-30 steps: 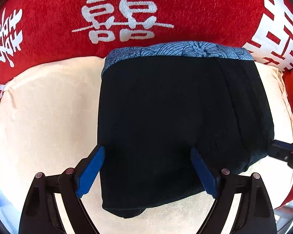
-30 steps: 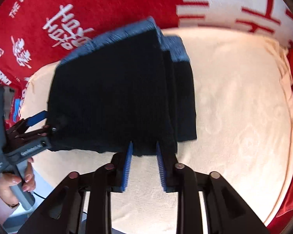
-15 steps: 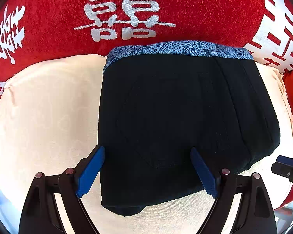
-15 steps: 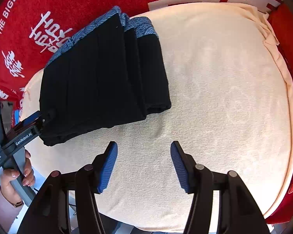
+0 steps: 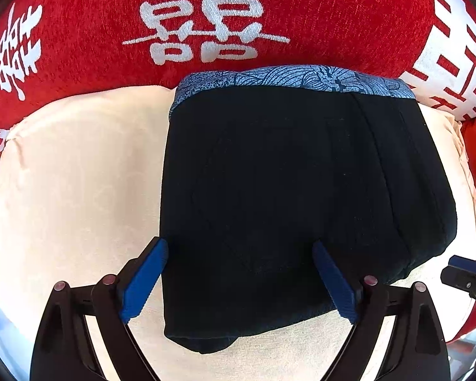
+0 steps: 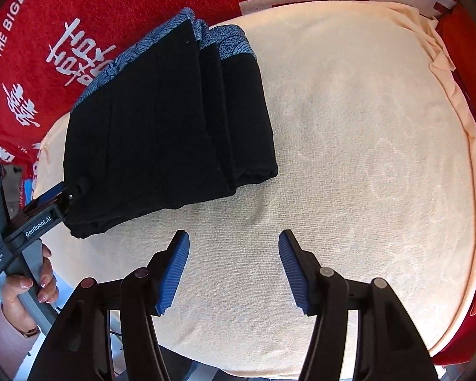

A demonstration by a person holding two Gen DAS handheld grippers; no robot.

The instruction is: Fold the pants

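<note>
Pants [image 5: 295, 197], black with a blue patterned waistband, lie folded into a compact stack on the cream towel [image 6: 365, 158], near the red blanket [image 5: 79, 31]. Left tool [image 5: 238, 273] straddles their near edge, jaws opening, not gripping. Right tool [image 6: 233, 266] hangs released, empty. Folding looks essentially done.
</note>
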